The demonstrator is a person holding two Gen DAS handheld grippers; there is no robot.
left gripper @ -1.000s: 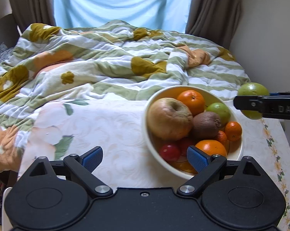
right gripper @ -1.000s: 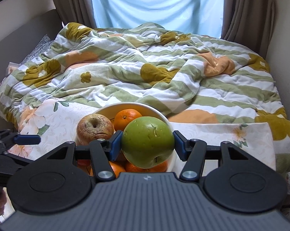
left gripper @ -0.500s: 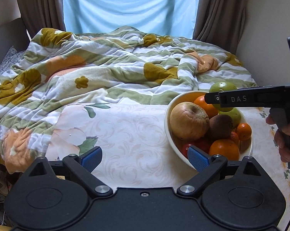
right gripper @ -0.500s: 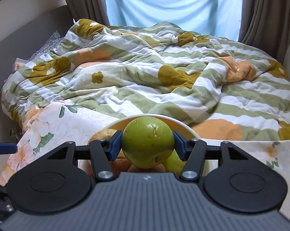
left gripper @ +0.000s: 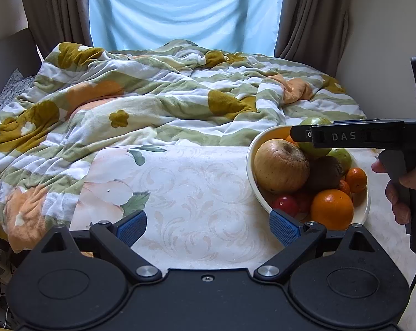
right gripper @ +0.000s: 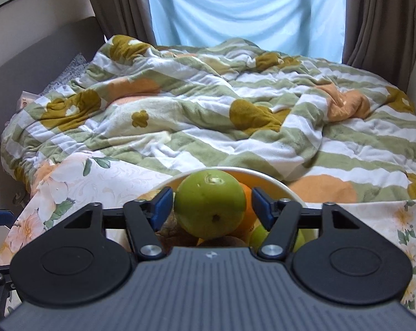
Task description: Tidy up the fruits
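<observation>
A cream bowl on the floral tablecloth holds a brownish apple, a kiwi, oranges, small tangerines, red tomatoes and a green fruit. My right gripper is over the bowl with a green apple between its fingers; gaps show at both blue pads and the apple rests on the pile. From the left wrist view the right gripper covers most of that apple. My left gripper is open and empty, low over the cloth, left of the bowl.
The table carries a pale floral cloth. Behind it lies a bed with a rumpled green, white and orange blanket. Curtains and a bright window are at the back. A wall stands close on the right.
My right gripper carried the green apple left over the bowl, lowered it onto the fruit pile and opened its fingers. The left gripper drew back to the left, still open.
</observation>
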